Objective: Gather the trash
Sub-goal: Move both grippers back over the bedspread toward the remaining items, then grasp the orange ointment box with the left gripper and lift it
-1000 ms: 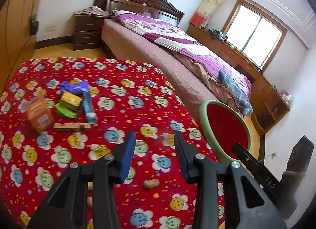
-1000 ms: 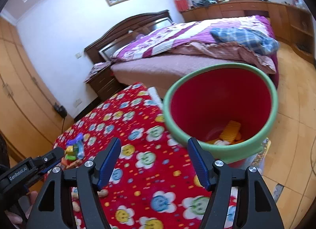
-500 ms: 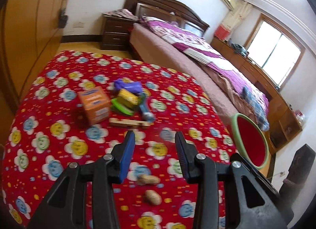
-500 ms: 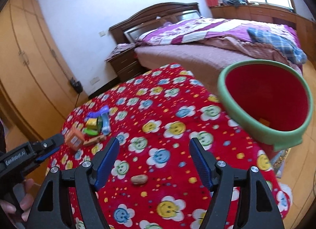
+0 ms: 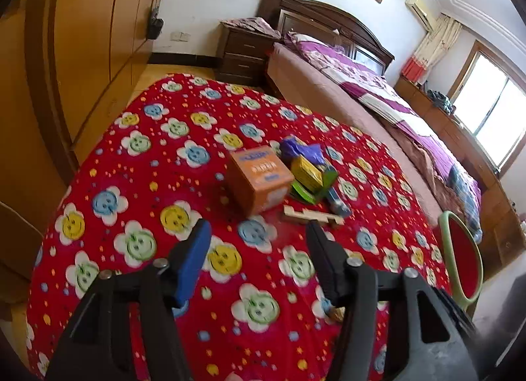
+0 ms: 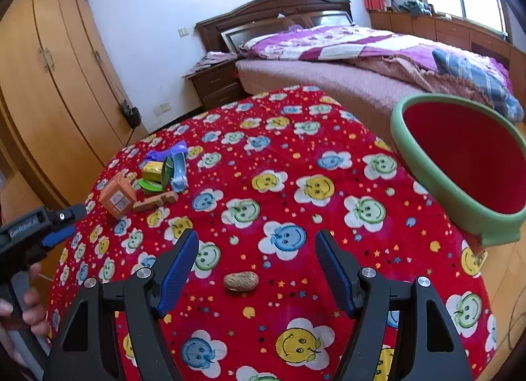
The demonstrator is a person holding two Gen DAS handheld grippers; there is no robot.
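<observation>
- The wardrobe [image 6: 49, 91] of yellow wood stood along the left wall, beyond the bench [image 6: 328, 157], which wore a red cloth printed with smiling flowers.
- The left tool [image 5: 256, 243] hovered over the near part of the bench with its jaws spread apart and nothing between them; in the right wrist view it entered from the left edge [image 6: 49, 226], held by the person's left hand [image 6: 29, 312].
- An orange box [image 5: 258, 178] stood on the cloth ahead of the left tool, tilted on one edge as far as could be told.
- Just beside the box lay a small heap of trash: a yellow packet [image 5: 307, 172] on a green wrapper [image 5: 305, 195], a purple wrapper [image 5: 300, 149] behind them, and a blue tube [image 5: 337, 203] on the right side.
- A pale wooden stick [image 5: 312, 215] lay flat in front of that heap, touching or nearly touching the tube; which could not be told.
- A peanut [image 6: 241, 281] lay alone on the cloth, well apart from the heap, between the fingers of the right tool [image 6: 256, 262] in its own view; the tool's jaws stood wide and gripped nothing.
- The bin [image 6: 424, 167], green-rimmed and red inside, stood at the right edge of the bench.
- The bed [image 6: 345, 52] with a purple quilt lay behind it.
</observation>
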